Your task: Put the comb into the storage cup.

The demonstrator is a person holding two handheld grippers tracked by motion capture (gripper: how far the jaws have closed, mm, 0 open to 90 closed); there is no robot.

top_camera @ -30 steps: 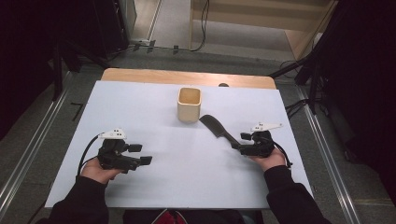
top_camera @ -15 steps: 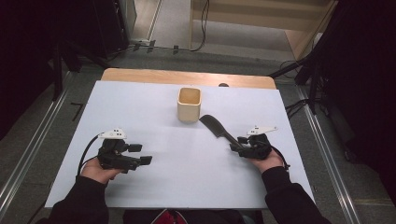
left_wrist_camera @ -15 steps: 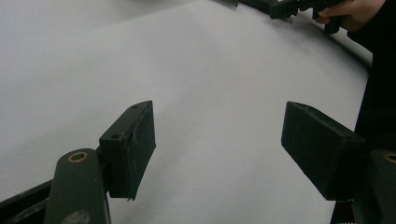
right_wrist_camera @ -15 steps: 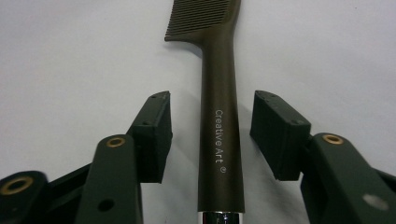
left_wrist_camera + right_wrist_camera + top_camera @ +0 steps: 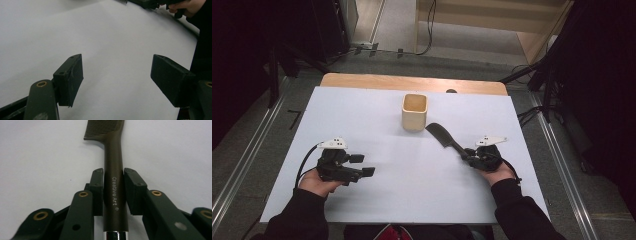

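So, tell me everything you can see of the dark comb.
The dark brown plastic comb lies flat on the white table, slanting from beside the cream square cup toward the right gripper. It has fine teeth on a broad head, a straight handle printed "Creative Art" and a silver metal end. The gripper's fingers have just been closing and now flank the handle tightly.

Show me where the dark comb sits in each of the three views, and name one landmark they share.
High view: the comb lies right of centre on the white table, teeth near the beige cup, handle at the right gripper.
Left gripper view: top edge, its handle in that gripper.
Right gripper view: centre, its handle between the pads, which have just been closing onto it.
Shared landmark: the white table.
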